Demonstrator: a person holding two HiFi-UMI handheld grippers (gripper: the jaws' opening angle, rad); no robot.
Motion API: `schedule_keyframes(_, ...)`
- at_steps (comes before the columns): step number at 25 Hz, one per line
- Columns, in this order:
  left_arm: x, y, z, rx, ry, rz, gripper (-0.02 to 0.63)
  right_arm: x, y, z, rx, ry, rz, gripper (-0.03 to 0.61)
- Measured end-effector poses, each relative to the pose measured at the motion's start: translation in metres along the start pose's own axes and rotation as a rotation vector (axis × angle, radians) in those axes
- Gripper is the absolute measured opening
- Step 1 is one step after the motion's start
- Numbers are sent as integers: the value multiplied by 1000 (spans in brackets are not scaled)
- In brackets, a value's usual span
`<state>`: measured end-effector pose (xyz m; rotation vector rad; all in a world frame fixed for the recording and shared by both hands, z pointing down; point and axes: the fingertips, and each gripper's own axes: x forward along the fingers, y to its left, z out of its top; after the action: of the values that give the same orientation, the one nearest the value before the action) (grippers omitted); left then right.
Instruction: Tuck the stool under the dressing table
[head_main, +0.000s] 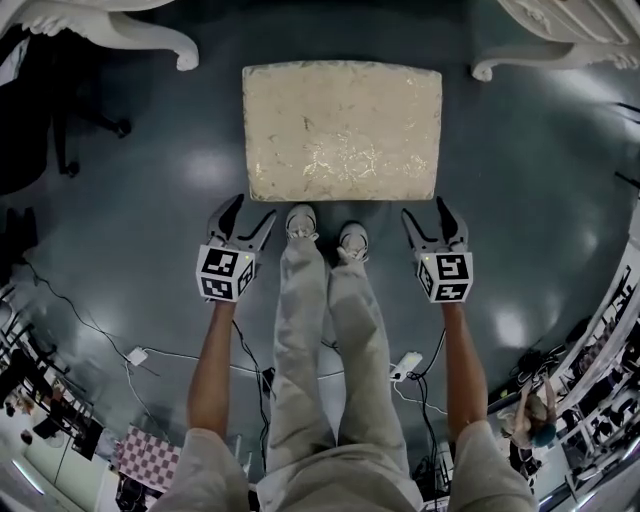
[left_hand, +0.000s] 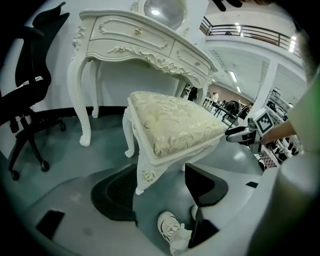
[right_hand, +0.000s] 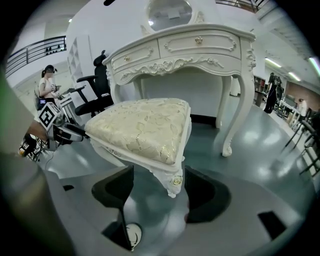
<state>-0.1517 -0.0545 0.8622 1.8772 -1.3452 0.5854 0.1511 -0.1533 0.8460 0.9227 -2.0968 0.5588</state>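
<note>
Jaws apart, empty, left gripper (head_main: 250, 210) and right gripper (head_main: 424, 208) hover; stool (head_main: 342, 130) just beyond, 1 corner facing each.

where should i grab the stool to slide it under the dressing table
Probably take the stool by its near corner legs, high up, coming from the person's side: left gripper on the left corner, right gripper on the right. Each gripper's open jaws face a slim corner leg, and the dressing table lies straight beyond.
</note>
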Motion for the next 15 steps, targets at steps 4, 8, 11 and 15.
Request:
schedule_keyframes(4,14,3,-1,16,-7,-1,276,16,-6,0,-11,-10,-5,318)
schedule_keyframes(8,24,4,3,33,-21,-9,276,25,-7,0,-26,-22,-6,305)
schedule_keyframes(11,30,2,4,43,-24,-24,276,28,-5,-1,-39,-30,-3,291)
schedule_keyframes(15,40,7,18,41,-28,-42,276,37,-10,13,-53,-31,-4,285)
